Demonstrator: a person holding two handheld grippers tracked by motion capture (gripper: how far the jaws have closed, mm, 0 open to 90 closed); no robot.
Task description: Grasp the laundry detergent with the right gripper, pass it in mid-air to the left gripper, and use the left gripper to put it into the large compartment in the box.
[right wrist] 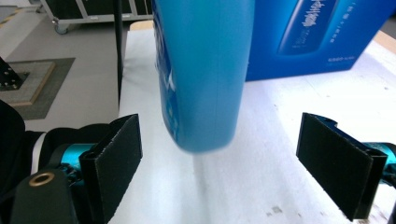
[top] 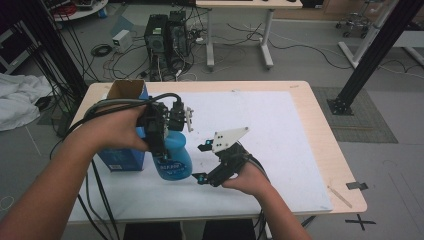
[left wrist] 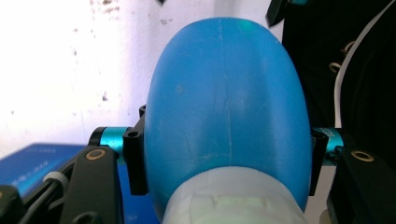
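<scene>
No print can be read for certain. The bottle (top: 173,159) carries a label with white lettering, too blurred to make out in the high view and cut off at its edge in the right gripper view. The box (right wrist: 322,32) shows a printed bottle with pale characters and small lines beneath, all illegible.

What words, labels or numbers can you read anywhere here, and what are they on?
Nothing can be read for certain.
Bottle: a label with white print, too blurred to read.
Bottle in the right gripper view: white characters along its left edge, cut off and unreadable.
Box: a pictured bottle with white characters and a small line of print below, both too blurred to read.
Box front: small white patch, too small.
</scene>
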